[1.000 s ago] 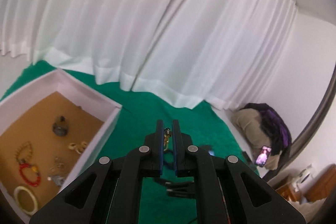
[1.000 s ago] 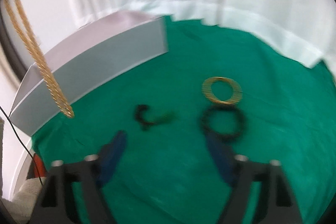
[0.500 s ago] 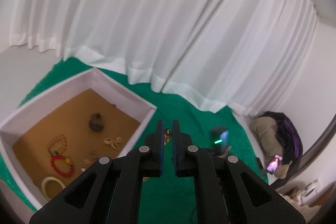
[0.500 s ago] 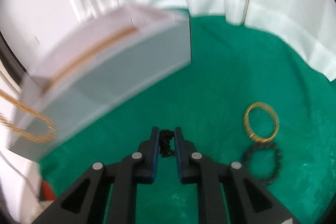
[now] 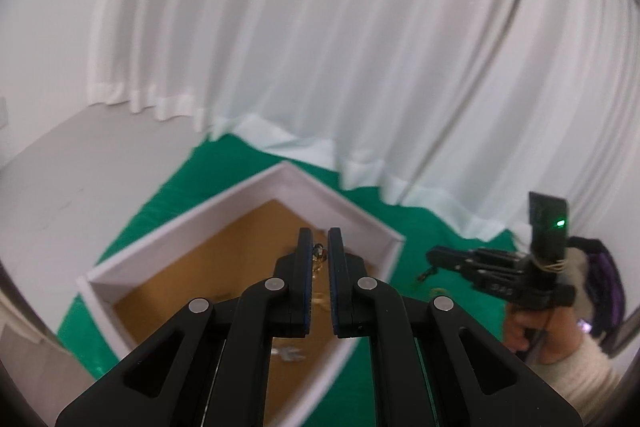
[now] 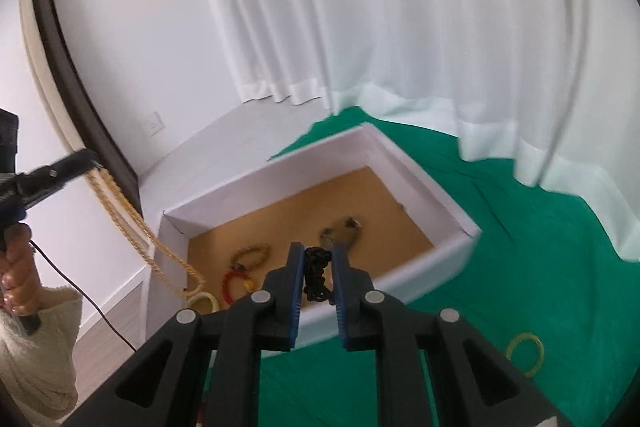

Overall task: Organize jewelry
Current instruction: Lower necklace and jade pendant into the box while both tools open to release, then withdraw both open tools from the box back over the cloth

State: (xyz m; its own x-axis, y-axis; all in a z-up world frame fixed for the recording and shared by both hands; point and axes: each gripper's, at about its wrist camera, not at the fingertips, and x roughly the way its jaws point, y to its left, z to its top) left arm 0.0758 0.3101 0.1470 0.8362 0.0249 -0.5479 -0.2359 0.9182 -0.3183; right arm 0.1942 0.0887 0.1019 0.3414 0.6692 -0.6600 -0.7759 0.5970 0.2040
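We had lifted the right tongs (image 6: 316,277) off the green cloth (image 6: 540,247), pinched on a floppy black chain (image 6: 316,275) above the box (image 6: 420,171). Our left tongs (image 5: 319,259) gripped a gold rope necklace (image 6: 132,223), light and slippery.

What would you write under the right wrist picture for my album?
The right gripper carries a black chain above the white box of jewelry.
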